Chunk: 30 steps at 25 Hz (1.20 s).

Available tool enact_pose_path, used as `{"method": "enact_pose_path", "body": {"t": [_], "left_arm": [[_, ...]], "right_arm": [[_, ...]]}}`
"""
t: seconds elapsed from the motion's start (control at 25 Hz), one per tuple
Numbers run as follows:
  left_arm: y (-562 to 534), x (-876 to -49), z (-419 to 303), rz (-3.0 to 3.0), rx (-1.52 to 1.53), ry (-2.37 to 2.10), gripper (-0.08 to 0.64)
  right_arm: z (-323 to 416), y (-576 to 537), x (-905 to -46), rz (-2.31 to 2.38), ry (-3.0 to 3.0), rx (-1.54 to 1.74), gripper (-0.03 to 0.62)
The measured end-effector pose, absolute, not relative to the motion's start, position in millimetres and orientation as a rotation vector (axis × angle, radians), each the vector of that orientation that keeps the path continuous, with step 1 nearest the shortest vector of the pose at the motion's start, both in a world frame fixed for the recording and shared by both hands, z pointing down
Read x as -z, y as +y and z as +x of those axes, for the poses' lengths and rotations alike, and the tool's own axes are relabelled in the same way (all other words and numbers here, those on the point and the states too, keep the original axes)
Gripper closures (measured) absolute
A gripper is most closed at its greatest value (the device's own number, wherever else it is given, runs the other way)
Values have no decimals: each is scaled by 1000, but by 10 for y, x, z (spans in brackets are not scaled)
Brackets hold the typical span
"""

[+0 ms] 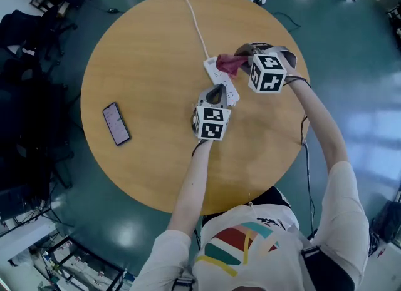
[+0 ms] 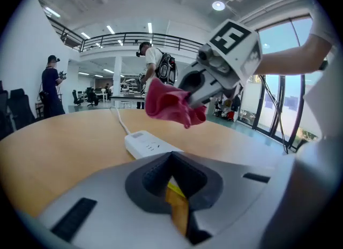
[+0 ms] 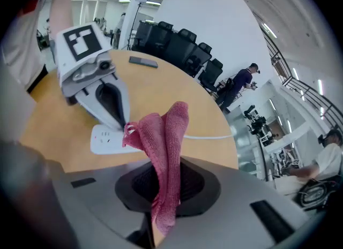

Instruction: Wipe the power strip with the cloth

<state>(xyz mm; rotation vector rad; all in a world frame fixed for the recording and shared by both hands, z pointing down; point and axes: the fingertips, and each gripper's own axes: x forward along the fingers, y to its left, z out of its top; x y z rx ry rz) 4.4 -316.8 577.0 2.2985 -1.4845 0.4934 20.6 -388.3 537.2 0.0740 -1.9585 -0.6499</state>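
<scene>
A white power strip (image 1: 221, 77) lies on the round wooden table (image 1: 144, 58), and its cable (image 1: 193, 22) runs off to the far edge. My right gripper (image 1: 243, 54) is shut on a red cloth (image 1: 230, 64), which hangs just above the strip's far half. From the right gripper view the cloth (image 3: 163, 141) rises out of the closed jaws, with the strip (image 3: 104, 138) below it. My left gripper (image 1: 217, 95) is shut with nothing in it, its tips at the strip's near end. The left gripper view shows the strip (image 2: 149, 145) ahead and the cloth (image 2: 171, 106) hanging over it.
A dark phone (image 1: 116, 122) lies on the table's left side. Black office chairs (image 3: 182, 44) stand beyond the table's edge. A few people (image 2: 52, 84) stand farther off in the room.
</scene>
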Motion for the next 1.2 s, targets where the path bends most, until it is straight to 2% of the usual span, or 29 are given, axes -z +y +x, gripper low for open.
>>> {"method": "enact_pose_path", "body": {"t": [0.28, 0.56, 1.08, 1.2], "left_arm": [[-3230, -5764, 57, 2204, -590, -1502, 518], [-3234, -5803, -32, 2180, -545, -1508, 518], [-3199, -5829, -30, 2115, -529, -1526, 518], [-3195, -5839, -21, 2106, -549, -1533, 518]], "right_arm": [[-669, -4332, -5389, -161, -1940, 597, 552], [-1072, -3980, -5730, -472, -1778, 666, 552], [-475, -4151, -5890, -413, -1744, 536, 552], [-322, -4224, -5919, -295, -1779, 396, 553]]}}
